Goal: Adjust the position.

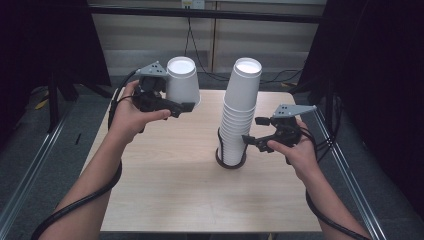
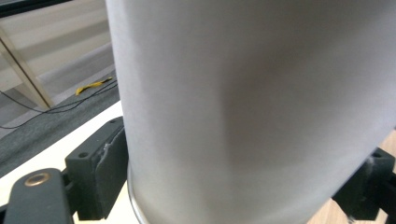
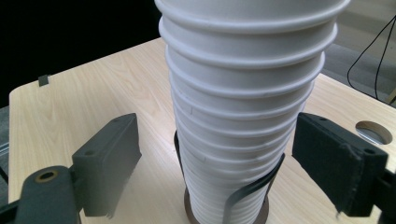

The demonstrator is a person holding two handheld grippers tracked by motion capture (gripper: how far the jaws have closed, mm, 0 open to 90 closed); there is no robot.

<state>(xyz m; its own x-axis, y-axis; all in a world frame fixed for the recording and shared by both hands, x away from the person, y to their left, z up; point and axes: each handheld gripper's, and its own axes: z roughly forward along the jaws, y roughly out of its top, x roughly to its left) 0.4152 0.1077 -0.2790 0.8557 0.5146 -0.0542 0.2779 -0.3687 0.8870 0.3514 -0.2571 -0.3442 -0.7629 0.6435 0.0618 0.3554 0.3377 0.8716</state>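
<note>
the upturned paper cup (image 1: 182,80), light and easily crushed, sits clamped low near its rim in the left gripper (image 1: 186,106) fingers; right gripper (image 1: 251,129) fingers gape around the cup stack (image 1: 239,112), untouching.

Right gripper (image 3: 219,163): two black jaws with padded faces rise from the bottom edge, standing apart on either side of a tall stack of white nested paper cups (image 3: 247,107). Neither pad touches the cups; a gap shows on each side. The stack sits in a dark ring-shaped holder with thin upright black bands (image 3: 254,186). Holder stands on a light wood-grain table (image 3: 84,88). Round hole in the tabletop (image 3: 373,132) at right, behind the right-hand jaw. Black cable (image 3: 378,51) beyond the table's far edge.
</note>
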